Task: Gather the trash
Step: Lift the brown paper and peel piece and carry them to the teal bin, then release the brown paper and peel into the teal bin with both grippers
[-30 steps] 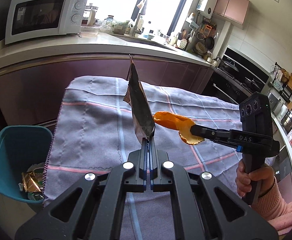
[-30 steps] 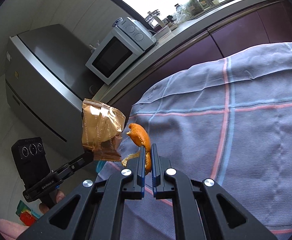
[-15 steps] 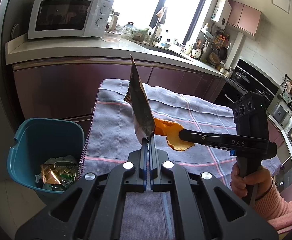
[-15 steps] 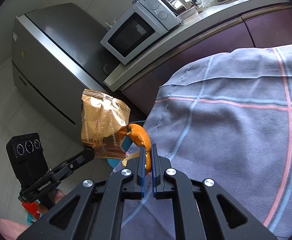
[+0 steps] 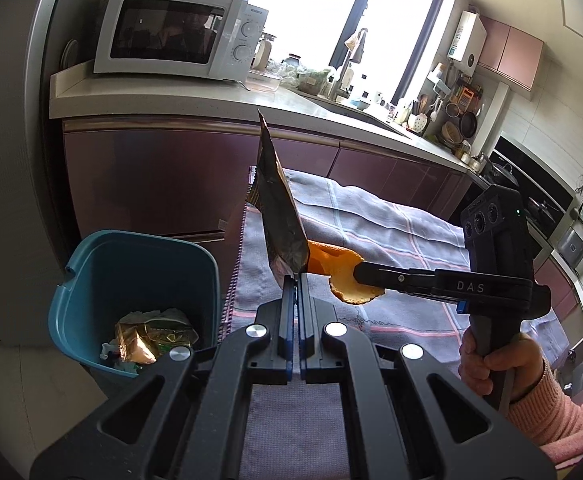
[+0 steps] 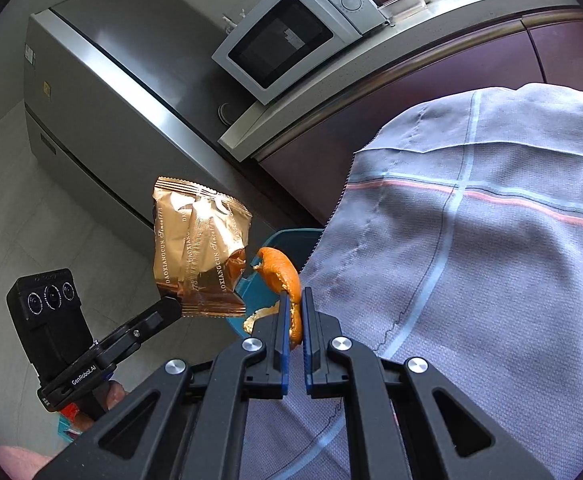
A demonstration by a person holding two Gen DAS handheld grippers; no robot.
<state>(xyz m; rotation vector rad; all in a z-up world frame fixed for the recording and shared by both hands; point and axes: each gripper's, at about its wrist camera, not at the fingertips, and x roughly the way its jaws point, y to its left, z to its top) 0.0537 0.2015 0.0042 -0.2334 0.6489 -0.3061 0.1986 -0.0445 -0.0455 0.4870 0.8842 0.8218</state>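
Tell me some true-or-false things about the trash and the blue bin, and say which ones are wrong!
1. The left gripper is pinching a gold snack wrapper. True.
2. The right gripper is empty. False: it is shut on a piece of orange peel.
3. The teal bin already has trash in it. True: crumpled wrappers lie at its bottom.
4. The wrapper is already lying in the bin. False: it is held up in the air by the left gripper.
5. The microwave sits on the floor. False: it stands on the kitchen counter.
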